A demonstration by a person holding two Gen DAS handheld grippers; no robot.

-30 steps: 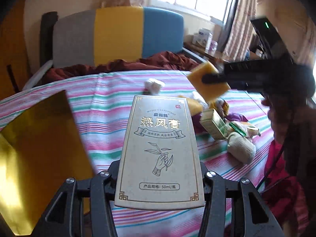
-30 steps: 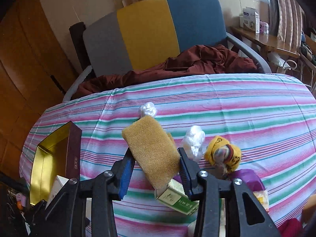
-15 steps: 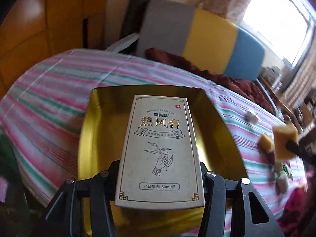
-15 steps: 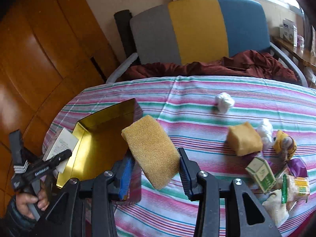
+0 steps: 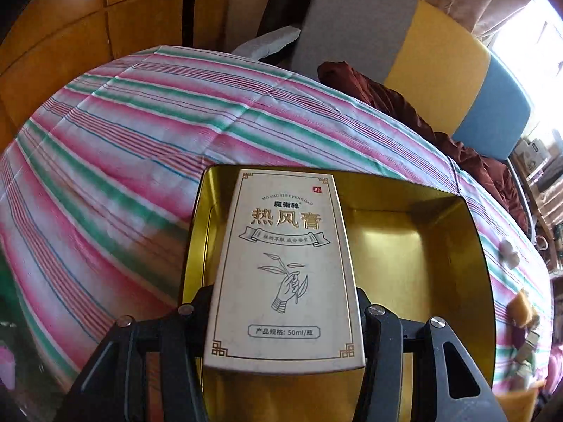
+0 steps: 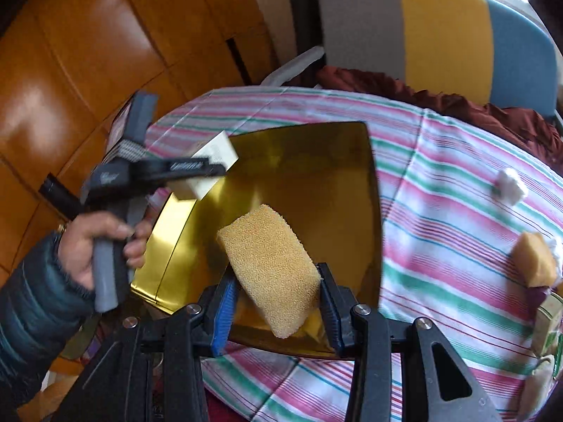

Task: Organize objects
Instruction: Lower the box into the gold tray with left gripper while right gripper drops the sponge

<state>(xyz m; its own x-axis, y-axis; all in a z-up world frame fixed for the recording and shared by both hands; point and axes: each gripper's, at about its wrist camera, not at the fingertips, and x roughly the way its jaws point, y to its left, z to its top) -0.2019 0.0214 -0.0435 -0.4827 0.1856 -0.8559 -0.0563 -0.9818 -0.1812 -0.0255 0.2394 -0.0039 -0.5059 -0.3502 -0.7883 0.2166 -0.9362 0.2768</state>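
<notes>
Left wrist: left gripper (image 5: 285,320) clamps carton (image 5: 285,274) over gold tin (image 5: 440,246) (open-topped); right gripper (image 6: 278,302) pinches sponge (image 6: 269,267).

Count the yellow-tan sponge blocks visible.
2: one yellow-tan sponge block clamped in the right gripper over the gold tin box; another sponge on the striped tablecloth. More may be hidden.

Black hand-held gripper (image 6: 211,172), dark quilted sleeve (image 6: 31,302).

Striped tablecloth (image 5: 147,147), tricolour chair (image 6: 440,31), maroon cloth (image 6: 457,102), wooden panelling (image 6: 88,52)
</notes>
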